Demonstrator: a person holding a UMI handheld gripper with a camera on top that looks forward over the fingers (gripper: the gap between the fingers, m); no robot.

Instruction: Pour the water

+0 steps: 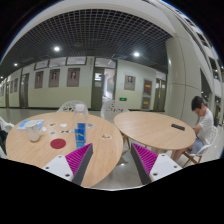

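My gripper [112, 160] stands open, its two magenta pads [81, 161] wide apart with only floor and table edge between them. Beyond the left finger is a round wooden table [50, 158]. On it stand a blue bottle [80, 132], a clear cup [106, 133] to its right, a red round coaster [58, 143] and a pale blue object [33, 127] further left. All of these are well ahead of the fingers, none touched.
A second round wooden table [155, 128] stands to the right with a dark phone [178, 126] on it. A person [203, 120] sits at its far side. White chairs [72, 106] stand behind the tables. Grey floor [112, 172] lies between the tables.
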